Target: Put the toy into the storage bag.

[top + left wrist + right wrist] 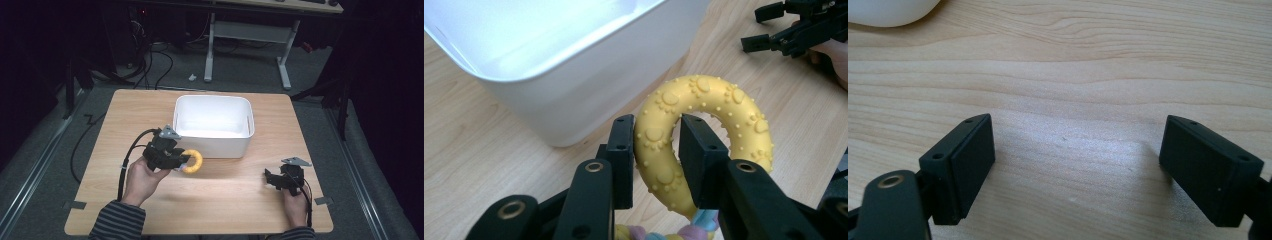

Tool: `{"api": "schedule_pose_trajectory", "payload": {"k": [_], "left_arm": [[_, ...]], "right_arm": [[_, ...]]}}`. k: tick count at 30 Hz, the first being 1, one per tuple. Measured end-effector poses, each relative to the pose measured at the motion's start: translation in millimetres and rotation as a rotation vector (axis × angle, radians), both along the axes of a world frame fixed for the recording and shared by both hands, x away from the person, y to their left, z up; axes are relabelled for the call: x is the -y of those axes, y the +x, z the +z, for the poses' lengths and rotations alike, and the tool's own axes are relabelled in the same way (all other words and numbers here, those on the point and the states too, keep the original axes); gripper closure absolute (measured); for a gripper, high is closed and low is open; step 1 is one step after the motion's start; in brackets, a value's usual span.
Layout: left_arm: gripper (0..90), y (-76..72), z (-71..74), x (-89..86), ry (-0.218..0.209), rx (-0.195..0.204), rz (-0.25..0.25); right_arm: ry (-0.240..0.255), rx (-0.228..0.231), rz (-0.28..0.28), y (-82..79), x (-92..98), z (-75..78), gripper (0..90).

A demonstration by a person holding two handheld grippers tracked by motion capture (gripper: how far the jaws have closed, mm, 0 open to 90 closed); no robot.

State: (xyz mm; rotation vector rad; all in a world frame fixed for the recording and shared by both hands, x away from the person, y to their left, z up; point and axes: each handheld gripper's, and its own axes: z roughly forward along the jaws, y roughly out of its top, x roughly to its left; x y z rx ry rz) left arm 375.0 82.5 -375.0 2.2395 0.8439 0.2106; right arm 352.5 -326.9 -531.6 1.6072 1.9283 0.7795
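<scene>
Here the left claw (656,150) was clamped across one limb of a yellow studded ring (696,135), its two black pads pressing on opposite faces of the rubber, so that the toy was held clear of the bench (220,200). A braided pastel rope (669,234) hung from the lower part of the ring, just behind the claw's jaws; how long it was could not be told. In the high view the left claw (181,162) and its ring (193,161) sat just in front of the near wall of a white bin (214,142), beside its left front corner and not yet over the opening. The bin stood near the middle of the bench, and its interior looked empty as far as the pictures showed. Farther out, the right claw (1075,167) stood wide with nothing between its pads, pointing at bare wood; the high view placed the right claw (274,181) near the bench's front right part, well apart from the ring and the bin. Judged from this arrangement, the pickup was complete and the toy lifted, whereas the carry over the rim and the release into the bin remained to be done.
</scene>
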Motion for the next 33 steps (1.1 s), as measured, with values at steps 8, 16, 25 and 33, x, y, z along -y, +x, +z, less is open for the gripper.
{"api": "schedule_pose_trajectory", "payload": {"k": [8, 16, 25, 33], "left_arm": [[68.3, 10.9, 13.1, 3.7, -0.002, 0.007, 0.0], [68.3, 22.5, 27.8, 10.4, 0.015, 0.026, 0.001], [68.3, 36.3, 40.6, 21.1, 0.028, 0.044, -0.004], [68.3, 47.8, 49.8, 32.4, 0.044, 0.053, -0.007]], "right_arm": [[0.0, 0.0, 0.0, 0.0, 0.0, 0.0, 14.6], [0.0, 0.0, 0.0, 0.0, 0.0, 0.0, 14.6], [0.0, 0.0, 0.0, 0.0, 0.0, 0.0, 14.6], [0.0, 0.0, 0.0, 0.0, 0.0, 0.0, 14.6]]}}
